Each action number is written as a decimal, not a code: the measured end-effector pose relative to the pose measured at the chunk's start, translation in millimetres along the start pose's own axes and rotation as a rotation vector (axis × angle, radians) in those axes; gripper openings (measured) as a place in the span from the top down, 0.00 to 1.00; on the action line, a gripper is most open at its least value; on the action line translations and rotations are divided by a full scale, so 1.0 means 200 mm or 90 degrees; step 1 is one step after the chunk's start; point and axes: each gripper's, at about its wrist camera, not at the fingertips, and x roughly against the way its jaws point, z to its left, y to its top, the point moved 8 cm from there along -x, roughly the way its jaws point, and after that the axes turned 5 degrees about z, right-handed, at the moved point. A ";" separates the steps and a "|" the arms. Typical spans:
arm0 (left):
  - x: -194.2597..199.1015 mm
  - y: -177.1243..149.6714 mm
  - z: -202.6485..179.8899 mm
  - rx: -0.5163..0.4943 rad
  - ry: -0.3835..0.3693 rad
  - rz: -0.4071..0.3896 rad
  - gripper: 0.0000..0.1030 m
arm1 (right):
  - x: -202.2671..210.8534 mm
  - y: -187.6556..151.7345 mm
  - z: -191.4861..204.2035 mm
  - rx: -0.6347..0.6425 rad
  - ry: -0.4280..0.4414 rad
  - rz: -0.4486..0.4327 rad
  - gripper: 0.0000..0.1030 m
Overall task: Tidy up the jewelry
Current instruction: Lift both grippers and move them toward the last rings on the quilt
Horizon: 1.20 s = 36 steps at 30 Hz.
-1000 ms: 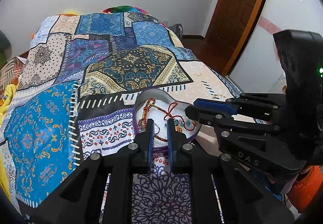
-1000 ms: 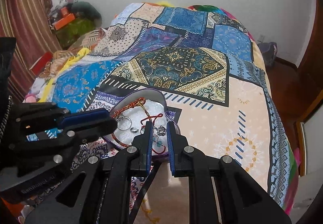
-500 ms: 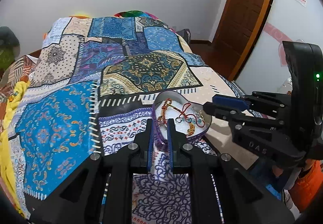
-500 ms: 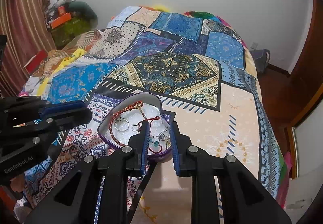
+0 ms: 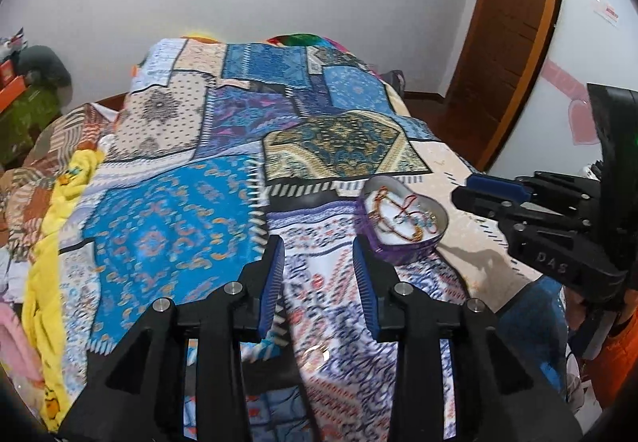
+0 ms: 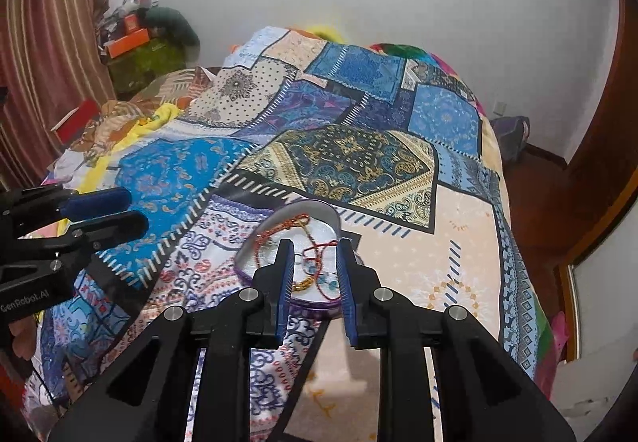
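A purple heart-shaped tin (image 5: 402,252) stands on the patchwork bedspread (image 5: 171,234) and holds red and gold threaded jewellery (image 5: 400,220). My left gripper (image 5: 318,246) hangs to the left of the tin, its jaws opening with nothing between them. A small silver ring (image 5: 316,353) lies on the bedspread below its fingers. In the right wrist view my right gripper (image 6: 314,246) hovers over the near side of the tin (image 6: 315,204). Its jaws are opening slightly and hold nothing; the jewellery (image 6: 307,284) shows through the gap. Each gripper appears in the other's view: the right gripper (image 5: 464,188), the left gripper (image 6: 133,210).
A yellow cloth (image 5: 60,202) and crumpled fabrics lie along the bed's left side. The bed's right edge (image 6: 506,242) drops to a wooden floor by a brown door (image 5: 514,23). Boxes and clutter (image 6: 135,39) stand in the far left corner by a striped curtain.
My left gripper has drawn back to the left of the tin and its jaws have parted; a ring now lies on the bedspread beneath it. My right gripper's jaws have parted a little.
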 end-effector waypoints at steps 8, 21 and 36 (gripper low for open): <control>0.07 -0.13 0.15 0.019 0.027 0.016 0.61 | 0.05 0.00 0.15 0.033 0.000 -0.020 0.55; 0.02 -0.38 0.29 0.056 0.037 0.072 0.61 | -0.22 -0.19 0.45 0.123 0.045 0.104 0.55; -0.05 -0.48 0.31 0.078 0.002 0.096 0.61 | -0.40 -0.28 0.62 0.241 0.056 0.184 0.83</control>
